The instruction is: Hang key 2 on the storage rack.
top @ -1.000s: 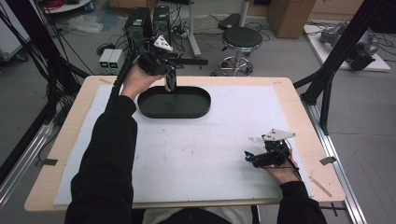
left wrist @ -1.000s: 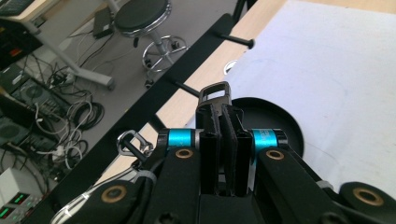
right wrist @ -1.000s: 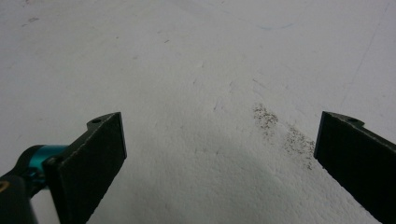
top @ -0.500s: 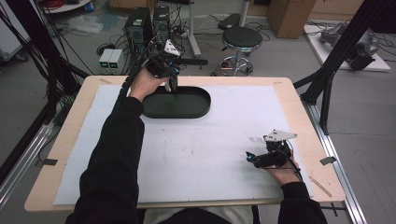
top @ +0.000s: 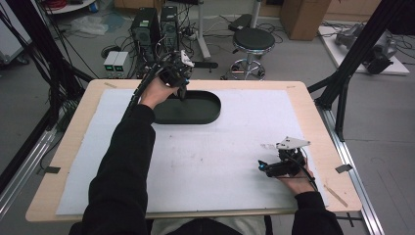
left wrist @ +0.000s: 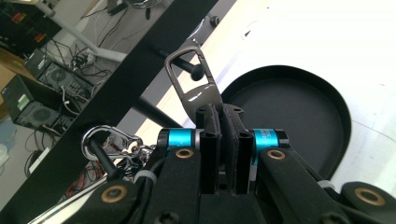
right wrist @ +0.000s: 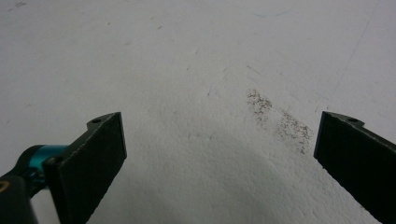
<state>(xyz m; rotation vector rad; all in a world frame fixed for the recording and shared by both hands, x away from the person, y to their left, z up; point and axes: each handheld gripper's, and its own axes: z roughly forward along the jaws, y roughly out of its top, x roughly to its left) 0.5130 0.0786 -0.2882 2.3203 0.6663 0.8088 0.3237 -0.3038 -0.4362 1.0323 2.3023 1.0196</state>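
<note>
Left gripper view: left gripper [left wrist: 223,116] pinches a carabiner [left wrist: 192,77] over the tray [top: 208,115] at the table's far edge, likely to drop it in. Right gripper [right wrist: 219,163] rests spread, idle.

A wooden table [top: 313,105] carries a white foam sheet [top: 230,147]. On the sheet's far side rests a black oval tray [top: 200,110].

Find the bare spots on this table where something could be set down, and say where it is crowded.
Free: the white mat between the black tray and the right hand-held gripper, and right of the tray. Crowded: the tray's left end, under the left hand-held gripper holding a carabiner.
</note>
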